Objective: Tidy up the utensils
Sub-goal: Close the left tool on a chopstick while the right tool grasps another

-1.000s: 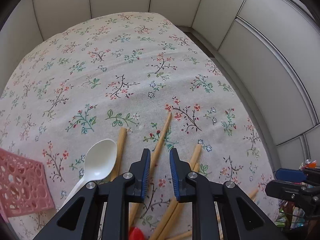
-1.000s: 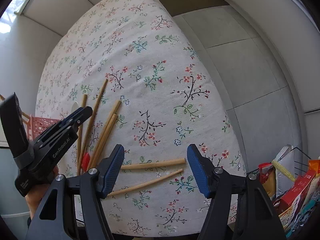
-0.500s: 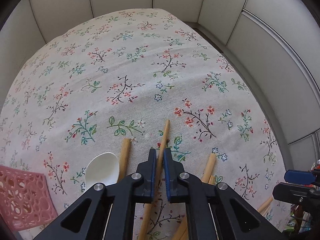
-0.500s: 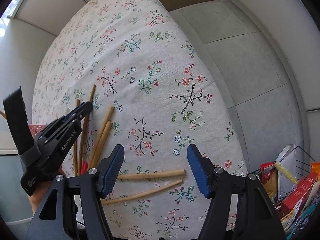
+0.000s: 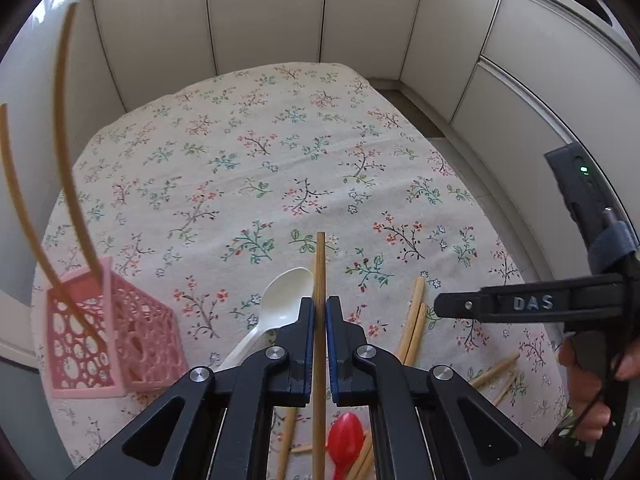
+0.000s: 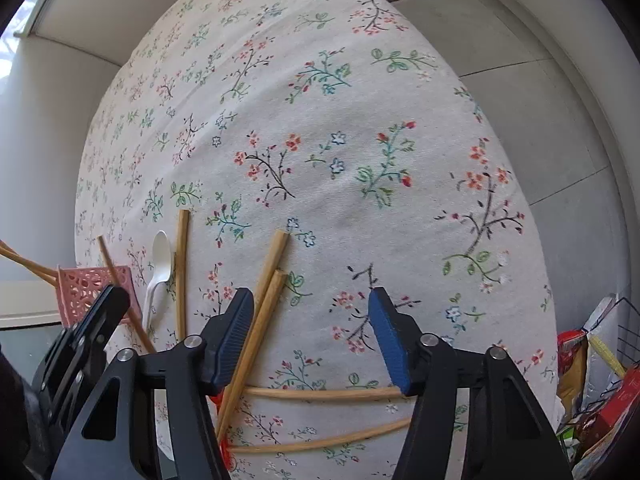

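Observation:
My left gripper (image 5: 319, 310) is shut on a wooden chopstick (image 5: 320, 264) and holds it lifted above the floral tablecloth; it shows in the right wrist view (image 6: 120, 288) too. A pink perforated basket (image 5: 112, 340) with two chopsticks standing in it sits to the left. A white spoon (image 5: 280, 300), a red spoon (image 5: 344, 440) and several loose chopsticks (image 5: 412, 320) lie on the cloth. My right gripper (image 6: 312, 340) is open and empty above two chopsticks (image 6: 320, 394) lying crosswise.
White cabinet panels (image 5: 272, 16) surround the table. The table's right edge (image 6: 540, 240) drops to a grey floor. A wire basket of packages (image 6: 600, 380) stands at the far right. My right gripper's side (image 5: 532, 304) reaches in from the right in the left wrist view.
My left gripper closed on a chopstick and lifted it off the cloth, tilting back so the pink basket came into view. My right gripper moved lower and closer to the crosswise chopsticks, still open.

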`<state>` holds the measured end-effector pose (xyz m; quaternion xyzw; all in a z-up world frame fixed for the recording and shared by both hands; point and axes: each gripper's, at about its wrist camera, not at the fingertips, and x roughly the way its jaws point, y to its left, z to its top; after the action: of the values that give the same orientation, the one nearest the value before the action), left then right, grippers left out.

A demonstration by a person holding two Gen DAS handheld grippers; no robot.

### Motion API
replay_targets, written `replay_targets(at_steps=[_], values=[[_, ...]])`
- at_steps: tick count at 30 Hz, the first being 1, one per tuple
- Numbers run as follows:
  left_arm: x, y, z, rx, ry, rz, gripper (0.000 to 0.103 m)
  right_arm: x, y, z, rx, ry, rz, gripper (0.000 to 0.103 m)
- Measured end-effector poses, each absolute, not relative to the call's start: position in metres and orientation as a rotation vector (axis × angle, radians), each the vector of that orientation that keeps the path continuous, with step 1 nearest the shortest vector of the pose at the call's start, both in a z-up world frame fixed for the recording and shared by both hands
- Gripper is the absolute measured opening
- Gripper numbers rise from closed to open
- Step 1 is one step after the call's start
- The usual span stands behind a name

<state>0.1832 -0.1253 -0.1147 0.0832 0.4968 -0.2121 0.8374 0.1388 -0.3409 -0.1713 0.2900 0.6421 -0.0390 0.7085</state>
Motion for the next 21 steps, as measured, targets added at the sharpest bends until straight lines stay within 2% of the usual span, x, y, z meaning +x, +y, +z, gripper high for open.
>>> replay_targets(at_steps=[3, 5, 9, 19, 21], values=[[0.178, -0.111, -0.103, 0.172, 1.021, -0.45, 0.006, 0.15, -0.331, -0.179, 0.636, 1.439, -0.065, 0.042], [0.172, -0.103, -0.095, 0.168, 1.006, -0.452, 0.006, 0.156, -0.327, -0.184, 0.628, 1.451, -0.067, 0.038], [0.163, -0.091, -0.086, 0.164, 0.984, -0.453, 0.006, 0.164, -0.32, -0.186, 0.604, 1.441, -0.076, 0.032], [0.154, -0.08, -0.082, 0.171, 0.974, -0.45, 0.006, 0.184, -0.283, -0.183, 0.373, 1.457, -0.212, 0.024], [0.152, -0.079, -0.081, 0.178, 0.969, -0.45, 0.006, 0.187, -0.276, -0.183, 0.333, 1.451, -0.244, 0.019]])
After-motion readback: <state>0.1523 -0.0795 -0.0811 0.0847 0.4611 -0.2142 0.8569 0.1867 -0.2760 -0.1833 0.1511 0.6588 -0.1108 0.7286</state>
